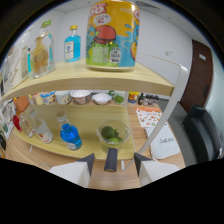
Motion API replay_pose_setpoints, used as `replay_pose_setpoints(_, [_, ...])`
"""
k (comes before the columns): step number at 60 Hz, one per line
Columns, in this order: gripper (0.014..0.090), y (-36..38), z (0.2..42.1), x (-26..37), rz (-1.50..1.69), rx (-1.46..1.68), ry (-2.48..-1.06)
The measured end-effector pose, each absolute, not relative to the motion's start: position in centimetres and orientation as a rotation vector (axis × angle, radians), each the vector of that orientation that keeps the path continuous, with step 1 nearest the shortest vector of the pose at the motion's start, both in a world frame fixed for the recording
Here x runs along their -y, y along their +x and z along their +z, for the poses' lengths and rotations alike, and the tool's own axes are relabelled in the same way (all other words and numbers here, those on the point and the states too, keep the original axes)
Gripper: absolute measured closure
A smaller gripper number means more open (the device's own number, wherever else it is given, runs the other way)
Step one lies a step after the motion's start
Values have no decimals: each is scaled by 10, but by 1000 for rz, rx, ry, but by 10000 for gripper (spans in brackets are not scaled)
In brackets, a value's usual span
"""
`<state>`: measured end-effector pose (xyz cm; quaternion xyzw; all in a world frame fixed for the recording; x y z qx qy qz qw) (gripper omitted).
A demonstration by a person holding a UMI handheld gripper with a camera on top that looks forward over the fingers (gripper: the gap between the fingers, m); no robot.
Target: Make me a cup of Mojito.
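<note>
Glass bowl (114, 133) of limes (111, 133) sits just beyond your released gripper (113, 162), straight ahead between the jaws' line.

The gripper (113, 162) points forward and level, its two pale fingers (82, 167) spread apart with a wide gap between them. Their dark pads face each other across the gap, pressing on nothing.

Two blue bottles (73, 43) (69, 134) (one per shelf), one glass bowl (113, 132).
</note>
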<state>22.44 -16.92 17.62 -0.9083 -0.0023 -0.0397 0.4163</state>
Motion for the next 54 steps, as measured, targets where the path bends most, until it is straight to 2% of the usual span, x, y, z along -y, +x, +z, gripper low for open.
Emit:
replay_pose_setpoints(6, [409, 227, 168, 160, -84, 4, -2303])
replay_pose_setpoints(22, [753, 222, 161, 152, -7, -50, -2340])
replay_pose_setpoints(29, [848, 224, 163, 150, -42, -46, -2337])
replay_pose_setpoints(41, [876, 224, 164, 150, -41, -47, -2349])
replay_pose_setpoints(54, [888, 220, 181, 161, -38, -27, -2287])
